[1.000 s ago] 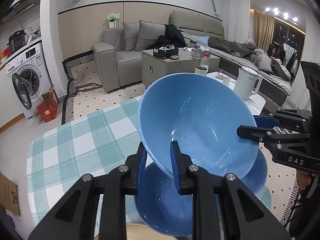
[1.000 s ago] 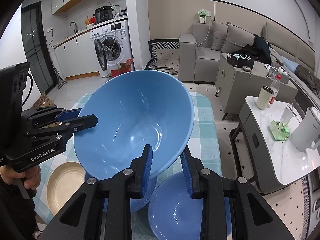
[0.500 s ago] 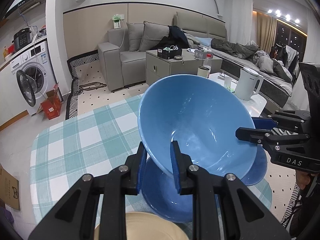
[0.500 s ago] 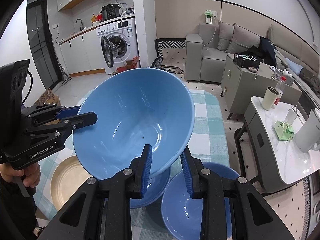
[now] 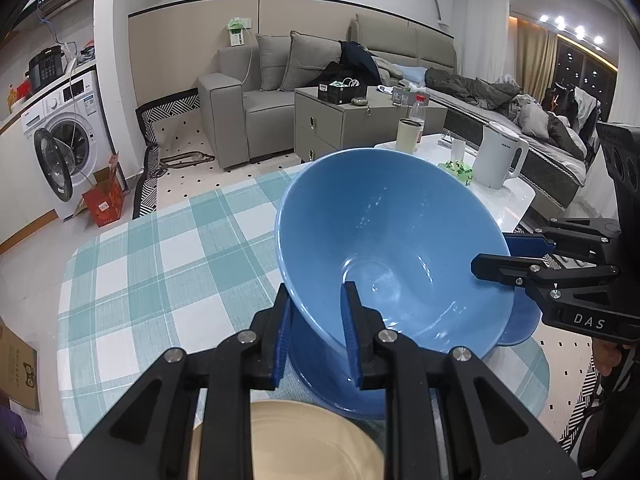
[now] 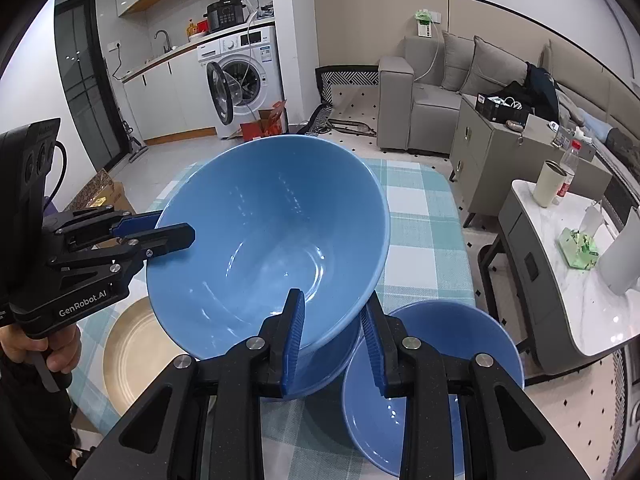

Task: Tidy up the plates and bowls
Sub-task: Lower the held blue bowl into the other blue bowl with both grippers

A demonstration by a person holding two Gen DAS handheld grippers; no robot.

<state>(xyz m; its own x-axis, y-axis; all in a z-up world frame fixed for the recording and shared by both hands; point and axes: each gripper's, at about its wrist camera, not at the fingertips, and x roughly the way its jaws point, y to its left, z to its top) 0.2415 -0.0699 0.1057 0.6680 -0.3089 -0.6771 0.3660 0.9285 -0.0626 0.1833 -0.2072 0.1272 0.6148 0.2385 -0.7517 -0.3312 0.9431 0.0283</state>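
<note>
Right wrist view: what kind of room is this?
Likely a small open-plan flat: washing machine under a kitchen counter, grey sofa beyond, and a table with a checked cloth.

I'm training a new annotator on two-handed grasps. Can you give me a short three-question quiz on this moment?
1. True or false: both claws grip the rim of the same large blue bowl.
2. What lies directly beneath the held bowl? A) a second blue bowl B) a white kettle C) bare tablecloth only
3. What colour is the plate on the checked tablecloth below the left claw?

Key:
1. True: the left claw pinches one side, the right claw the opposite side.
2. A
3. Beige.
</note>
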